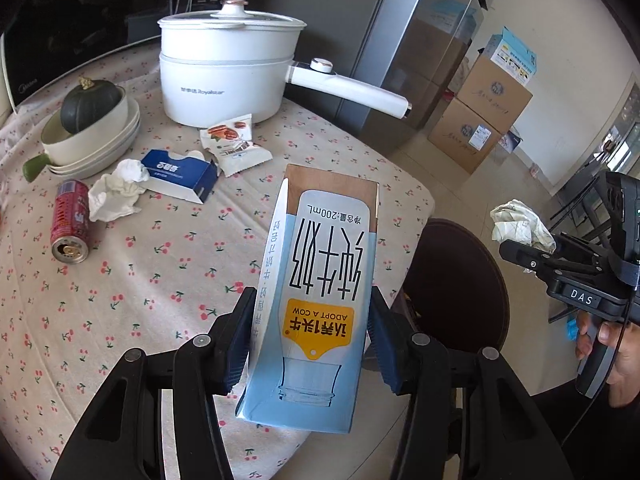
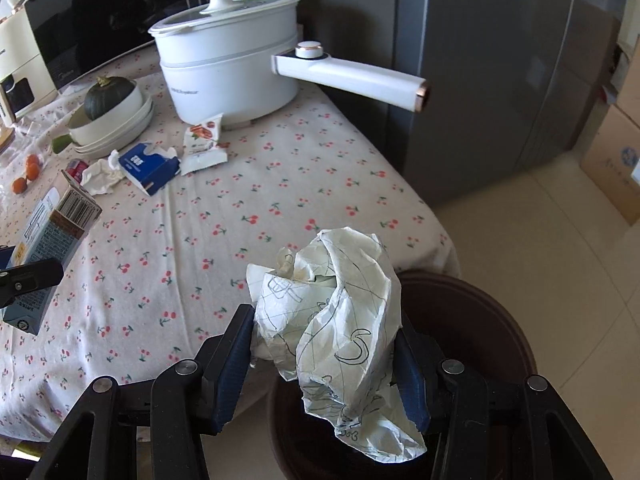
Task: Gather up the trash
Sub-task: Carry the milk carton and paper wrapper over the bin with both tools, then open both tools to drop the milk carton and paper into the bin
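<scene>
Your left gripper [image 1: 310, 344] has its fingers clamped on the sides of a milk carton [image 1: 316, 292], held upside down above the tabletop [image 1: 160, 272] edge, in front of the pot [image 1: 228, 68]. Your right gripper [image 2: 326, 364] has its fingers pressed onto a crumpled paper [image 2: 340, 320] with pen scribbles, held over a dark brown bin [image 2: 480, 320] just beside the tabletop, well off from the pot.

Left view only: a red can [image 1: 70, 222] lying on its side, seen whole, well left of the pot; a hand [image 1: 612, 352] on the right gripper's grip; stacked cardboard boxes [image 1: 480, 112] on the floor far right of the pot.

Right view only: small orange fruits [image 2: 26, 172] far left of the pot, and the carton's barcode end.

Both views: tissue wad [image 1: 116, 192], blue box [image 1: 180, 174] and snack wrapper [image 1: 234, 144] lying in front of the pot; a dark squash [image 1: 90, 104] in stacked bowls [image 1: 96, 140] to its left.
</scene>
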### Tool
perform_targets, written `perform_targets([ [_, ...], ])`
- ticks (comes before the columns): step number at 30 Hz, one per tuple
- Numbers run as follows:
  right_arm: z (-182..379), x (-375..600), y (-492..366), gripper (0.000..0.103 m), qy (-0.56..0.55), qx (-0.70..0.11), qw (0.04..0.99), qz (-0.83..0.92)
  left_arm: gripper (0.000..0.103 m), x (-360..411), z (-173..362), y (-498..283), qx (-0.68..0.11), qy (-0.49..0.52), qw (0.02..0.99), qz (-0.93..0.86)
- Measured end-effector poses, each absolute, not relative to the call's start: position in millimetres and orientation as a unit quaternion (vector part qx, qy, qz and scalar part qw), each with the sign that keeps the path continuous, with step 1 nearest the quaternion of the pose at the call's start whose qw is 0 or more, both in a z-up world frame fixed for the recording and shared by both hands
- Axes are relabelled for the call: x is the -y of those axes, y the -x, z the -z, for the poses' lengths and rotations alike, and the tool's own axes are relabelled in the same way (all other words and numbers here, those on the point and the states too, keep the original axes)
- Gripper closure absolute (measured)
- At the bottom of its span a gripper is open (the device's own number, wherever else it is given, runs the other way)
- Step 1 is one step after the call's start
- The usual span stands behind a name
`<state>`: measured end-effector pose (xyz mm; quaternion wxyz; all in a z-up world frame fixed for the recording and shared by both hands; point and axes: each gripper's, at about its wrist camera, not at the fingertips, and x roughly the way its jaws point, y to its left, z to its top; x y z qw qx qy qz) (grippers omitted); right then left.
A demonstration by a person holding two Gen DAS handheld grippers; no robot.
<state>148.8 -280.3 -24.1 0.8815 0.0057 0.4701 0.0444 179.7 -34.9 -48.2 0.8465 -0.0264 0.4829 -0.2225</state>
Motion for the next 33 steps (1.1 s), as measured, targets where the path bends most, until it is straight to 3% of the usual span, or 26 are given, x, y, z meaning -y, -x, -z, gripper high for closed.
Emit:
perform_targets([
  [19, 54.6, 390.9, -111.9, 0.045, -0.037, -0.508, 0.86, 0.036, 0.046, 201.7, 88.1, -174.6, -0.5, -0.017, 0.791, 0.352],
  [21, 55.3, 392.1, -111.2, 0.045, -0.036, -0.51, 0.859, 0.037, 0.037, 206.7, 92.7, -177.7, -0.509, -0.018, 0.786, 0.351],
  [22, 55.6, 393.1, -111.3, 0.045, -0.036, -0.51, 0.858, 0.037, 0.015, 208.3, 94.4, -179.2, -0.513, -0.021, 0.786, 0.345],
  [23, 56.0, 394.0, -111.6, 0.045, -0.036, -0.511, 0.858, 0.037, 0.0, 209.1, 94.0, -180.0, -0.51, -0.026, 0.792, 0.334],
  [33, 58.9, 384.6, -118.7, 0.045, -0.031, -0.517, 0.855, 0.029, 0.0, 186.2, 88.8, -188.5, -0.491, -0.052, 0.819, 0.292],
])
